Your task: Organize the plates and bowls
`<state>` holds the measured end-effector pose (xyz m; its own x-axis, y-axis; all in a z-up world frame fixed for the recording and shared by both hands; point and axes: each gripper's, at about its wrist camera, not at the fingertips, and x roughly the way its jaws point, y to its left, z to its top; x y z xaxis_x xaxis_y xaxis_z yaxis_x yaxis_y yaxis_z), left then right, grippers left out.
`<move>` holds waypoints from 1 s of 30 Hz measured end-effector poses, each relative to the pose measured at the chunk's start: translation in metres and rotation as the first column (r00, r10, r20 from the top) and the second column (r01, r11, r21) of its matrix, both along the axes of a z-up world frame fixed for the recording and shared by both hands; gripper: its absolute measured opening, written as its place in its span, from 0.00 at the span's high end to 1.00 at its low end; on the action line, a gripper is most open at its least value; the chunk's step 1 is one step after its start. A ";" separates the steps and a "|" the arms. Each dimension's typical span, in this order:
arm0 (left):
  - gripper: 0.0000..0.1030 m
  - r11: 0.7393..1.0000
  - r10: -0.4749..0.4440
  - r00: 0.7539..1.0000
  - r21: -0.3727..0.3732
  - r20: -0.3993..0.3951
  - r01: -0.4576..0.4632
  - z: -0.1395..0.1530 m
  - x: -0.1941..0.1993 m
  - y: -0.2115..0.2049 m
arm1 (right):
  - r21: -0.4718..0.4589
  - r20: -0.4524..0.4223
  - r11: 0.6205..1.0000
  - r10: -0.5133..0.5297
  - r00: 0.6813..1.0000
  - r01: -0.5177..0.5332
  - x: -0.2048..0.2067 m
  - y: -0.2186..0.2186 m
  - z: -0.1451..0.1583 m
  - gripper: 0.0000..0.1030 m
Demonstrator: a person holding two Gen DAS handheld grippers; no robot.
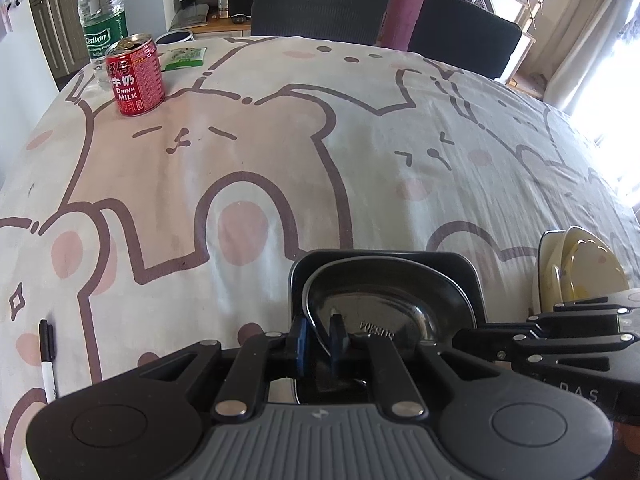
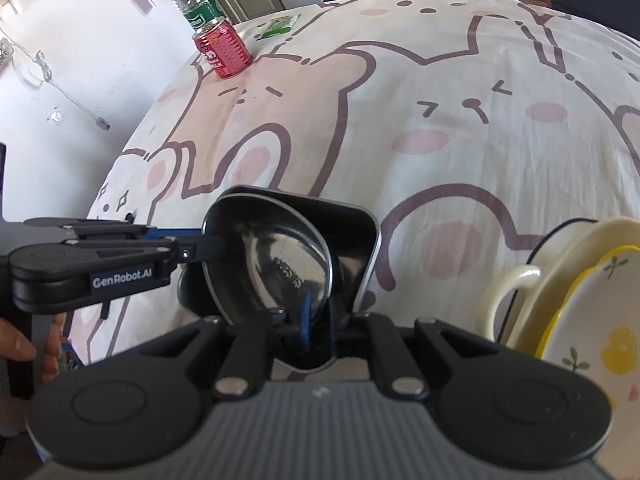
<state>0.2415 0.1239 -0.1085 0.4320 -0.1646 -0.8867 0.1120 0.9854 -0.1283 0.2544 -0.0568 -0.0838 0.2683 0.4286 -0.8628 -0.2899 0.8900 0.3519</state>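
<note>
A shiny steel bowl (image 1: 380,312) rests tilted inside a black square dish (image 1: 460,272) on the cartoon-print tablecloth. My left gripper (image 1: 318,328) is shut on the bowl's near rim, one finger inside and one outside. In the right wrist view the same steel bowl (image 2: 280,264) and black dish (image 2: 352,232) sit just ahead, and my right gripper (image 2: 319,316) is shut on the bowl's rim from its side. The left gripper (image 2: 208,246) reaches in from the left onto that rim. A stack of cream and yellow plates (image 2: 592,288) stands to the right.
A red milk can (image 1: 136,76), a water bottle (image 1: 102,12) and a green packet (image 1: 184,58) stand at the table's far left. A marker pen (image 1: 47,360) lies near the left edge. Dark chairs (image 1: 320,0) line the far side. A person's hand (image 2: 16,344) shows low left.
</note>
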 end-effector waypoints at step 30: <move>0.56 0.999 0.026 0.998 -0.043 0.051 -0.024 0.017 -0.002 0.011 | 0.020 0.059 0.999 0.042 0.997 -0.043 -0.010 -0.008 0.023 0.79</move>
